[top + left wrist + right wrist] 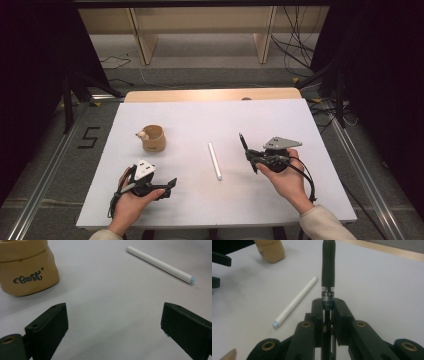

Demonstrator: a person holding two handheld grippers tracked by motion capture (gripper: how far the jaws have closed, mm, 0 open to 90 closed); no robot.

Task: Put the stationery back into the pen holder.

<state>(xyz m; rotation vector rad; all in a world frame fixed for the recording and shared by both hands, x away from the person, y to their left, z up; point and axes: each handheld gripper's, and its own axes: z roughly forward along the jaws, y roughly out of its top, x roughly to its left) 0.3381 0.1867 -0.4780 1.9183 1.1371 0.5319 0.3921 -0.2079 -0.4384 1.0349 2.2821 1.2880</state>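
The right gripper (328,303) has its two black jaws closed on a black pen (328,267) — the pen stands straight out between them, its banded collar just above the jaw tips. A white pen (295,301) lies on the white table (382,290) just left of it, blue-tipped end nearest the camera. A tan pouch (270,248) sits beyond — upper left.
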